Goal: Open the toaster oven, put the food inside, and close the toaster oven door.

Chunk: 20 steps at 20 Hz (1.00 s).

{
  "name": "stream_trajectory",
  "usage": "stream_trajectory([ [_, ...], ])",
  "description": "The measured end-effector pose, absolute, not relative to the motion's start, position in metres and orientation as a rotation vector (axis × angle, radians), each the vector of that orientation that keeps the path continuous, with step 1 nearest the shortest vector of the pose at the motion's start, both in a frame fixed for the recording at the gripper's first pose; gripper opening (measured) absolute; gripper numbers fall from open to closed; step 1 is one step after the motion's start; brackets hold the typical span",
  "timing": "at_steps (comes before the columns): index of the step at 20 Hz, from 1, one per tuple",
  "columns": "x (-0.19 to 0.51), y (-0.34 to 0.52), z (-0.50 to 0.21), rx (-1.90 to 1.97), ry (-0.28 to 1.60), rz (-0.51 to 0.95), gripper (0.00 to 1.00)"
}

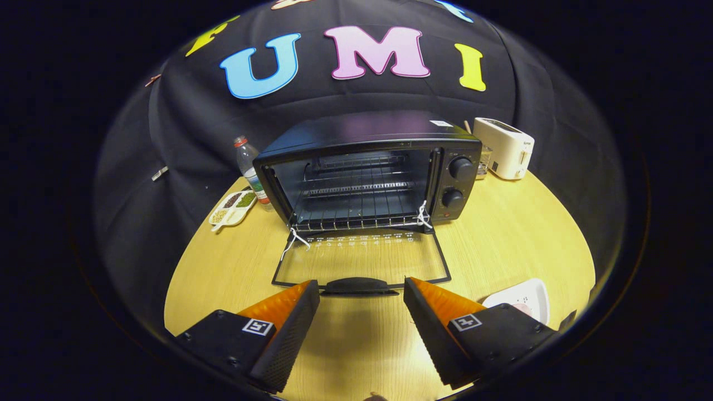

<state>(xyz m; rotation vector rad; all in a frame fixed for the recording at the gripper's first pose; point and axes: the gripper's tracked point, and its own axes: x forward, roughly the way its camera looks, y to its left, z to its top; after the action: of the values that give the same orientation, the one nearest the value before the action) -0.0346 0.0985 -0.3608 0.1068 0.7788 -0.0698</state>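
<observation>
On the counter [501,245] the toaster oven [367,167] stands with its door [362,262] folded flat. The gripper [361,295] hovers low, level, fingers spread wide and empty, either side of the door handle [359,285]. A white plate [523,298] lies beside its right finger.

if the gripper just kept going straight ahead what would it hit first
Probably the door handle of the open toaster oven, just ahead of the open gripper, between its fingers; depth is hard to judge.

Toaster oven [367,172] behind its lowered door [359,262], ahead of tool [361,289].
</observation>
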Motion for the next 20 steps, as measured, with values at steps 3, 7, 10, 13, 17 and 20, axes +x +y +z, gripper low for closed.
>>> stream_trajectory([
  [3, -0.040, 0.091, -0.342, 0.118, 0.763, -0.058, 0.99],
  [7, -0.064, 0.049, -0.302, 0.133, 0.731, -0.082, 0.99],
  [10, -0.093, -0.007, -0.278, 0.110, 0.723, -0.129, 0.99],
  [13, -0.116, -0.065, -0.267, 0.068, 0.740, -0.147, 0.99],
  [17, -0.142, -0.135, -0.301, 0.010, 0.879, -0.115, 0.99],
  [20, -0.147, -0.172, -0.352, 0.057, 1.018, -0.096, 0.98],
])
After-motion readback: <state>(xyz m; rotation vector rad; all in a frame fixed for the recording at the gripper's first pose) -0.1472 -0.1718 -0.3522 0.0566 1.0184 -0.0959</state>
